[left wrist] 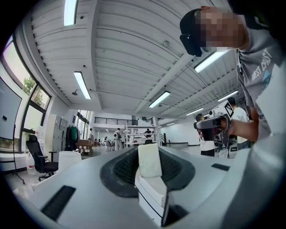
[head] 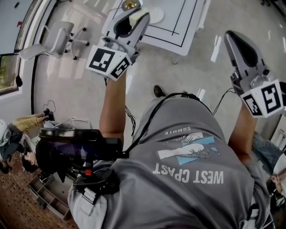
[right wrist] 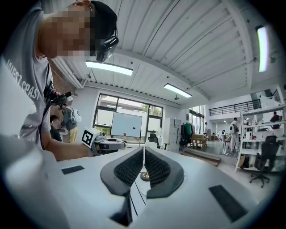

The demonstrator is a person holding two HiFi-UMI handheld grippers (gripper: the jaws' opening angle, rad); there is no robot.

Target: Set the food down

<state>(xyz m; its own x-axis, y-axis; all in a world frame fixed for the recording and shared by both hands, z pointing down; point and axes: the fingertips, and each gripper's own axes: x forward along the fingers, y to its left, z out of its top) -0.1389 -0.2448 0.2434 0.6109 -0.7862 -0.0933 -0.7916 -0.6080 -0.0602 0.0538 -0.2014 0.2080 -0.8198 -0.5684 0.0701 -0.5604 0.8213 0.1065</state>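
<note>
- Background: pale glossy floor [head: 80, 89] of a wide hall, with a white table [head: 178, 27] ruled in black lines at the top of the head view.
- Food [left wrist: 149, 160]: a cream-coloured block standing upright between the jaws of my left gripper [head: 129, 20]. It is carried in the jaws, and the head view sets it against the near corner of the table.
- Left gripper: the two dark pads press on the block from either side, so the jaws stand part-way closed on it. Its marker cube [head: 109, 60] sits at the near end, above my forearm.
- Tabletop beyond the food: a brass-coloured object [head: 130, 4] and a white plate [head: 155, 14] just beside it. Both are apart from the block.
- Right gripper [head: 232, 36]: held out to the right, well apart from the left one. In the right gripper view its ribbed pads meet at the tips with nothing between them. The brass-coloured object shows through the slit below. Its marker cube [head: 263, 98] faces the head camera.
- Myself: a grey printed T-shirt [head: 187, 152] fills the lower half of the head view, with a black device [head: 76, 150] at my left side.
- Further out: a grey office chair [head: 53, 40] on the floor left of the table.
</note>
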